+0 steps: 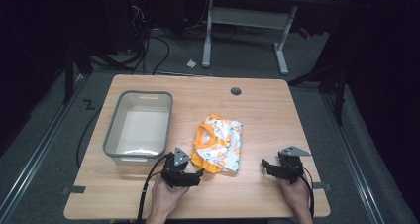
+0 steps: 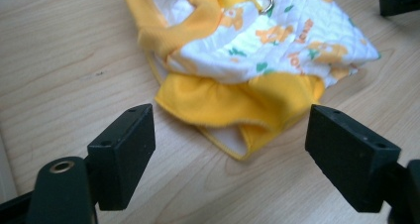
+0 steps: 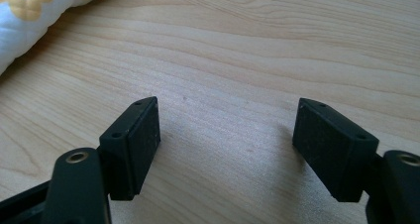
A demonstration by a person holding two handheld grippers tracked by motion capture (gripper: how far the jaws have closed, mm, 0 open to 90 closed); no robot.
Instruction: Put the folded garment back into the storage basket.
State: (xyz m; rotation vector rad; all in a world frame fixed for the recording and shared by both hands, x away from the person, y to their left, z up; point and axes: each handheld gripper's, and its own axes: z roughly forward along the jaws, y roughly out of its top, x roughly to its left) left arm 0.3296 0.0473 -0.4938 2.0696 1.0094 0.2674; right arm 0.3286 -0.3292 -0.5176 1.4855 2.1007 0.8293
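A small folded garment [image 1: 218,144], white with orange trim and orange animal prints, lies in the middle of the wooden table [image 1: 267,110]. In the left gripper view the garment [image 2: 247,50] shows a metal ring near its collar and an orange hem facing the jaws. My left gripper [image 1: 198,175] sits just in front of the garment's near left corner, open, with nothing between its jaws [image 2: 230,154]. My right gripper [image 1: 266,164] rests low over bare wood to the garment's right, open and empty [image 3: 225,144]. A corner of the garment [image 3: 29,16] lies at the upper left of the right gripper view.
A grey plastic bin [image 1: 140,126] stands left of the garment, empty. A round cable hole [image 1: 236,91] marks the table's far side. Beyond the table are a desk frame [image 1: 245,30] and cables on the floor. Bare wood lies at the front and right.
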